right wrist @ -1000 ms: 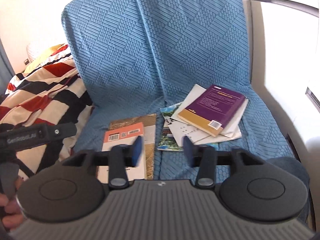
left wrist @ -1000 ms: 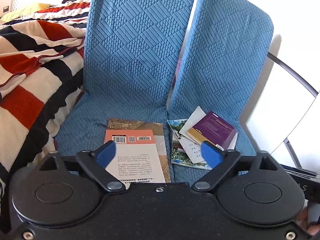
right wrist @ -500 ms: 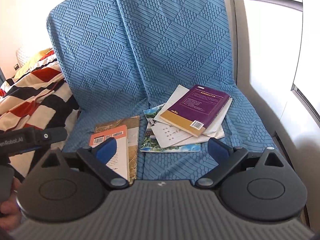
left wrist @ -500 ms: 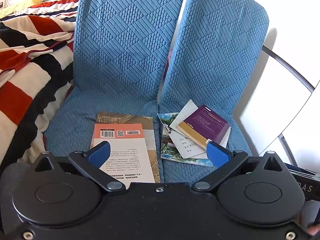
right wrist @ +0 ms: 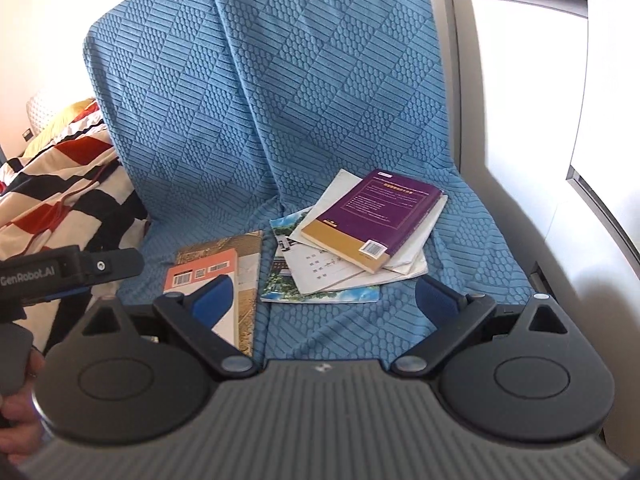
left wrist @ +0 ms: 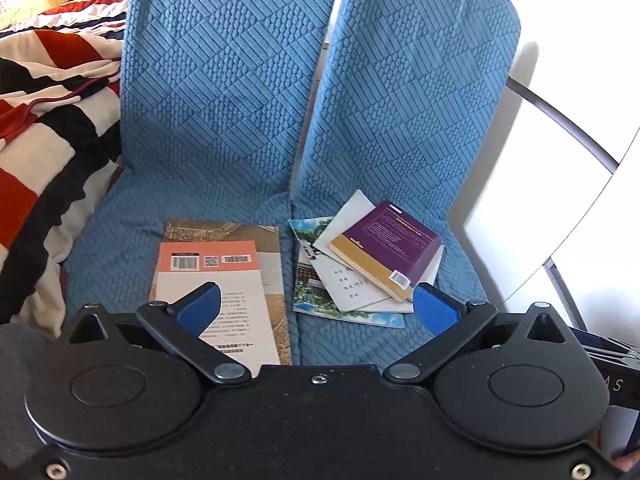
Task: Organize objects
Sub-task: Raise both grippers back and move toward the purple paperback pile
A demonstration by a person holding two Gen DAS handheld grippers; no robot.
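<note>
Both grippers hover empty: left gripper (left wrist: 316, 306) spread wide, right gripper (right wrist: 324, 294) just opened wide, nothing between. At twelve o'clock the purple book (right wrist: 374, 218) tops a skewed pile; the orange book (left wrist: 212, 280) lies at ten. A careless grab could slide loose sheets off. Only the right view shows the left tool's handle.

1. My left wrist camera looks forward and down over its tongs (left wrist: 318, 306) at the blue seat (left wrist: 192, 208), fairly close.
2. My right wrist camera faces the same seat (right wrist: 460, 248) from further right.
3. Both share the purple book (left wrist: 388, 242) (right wrist: 380, 214) and the orange book (left wrist: 208, 264) (right wrist: 202, 270); edges are probably warped by the fisheye.
</note>
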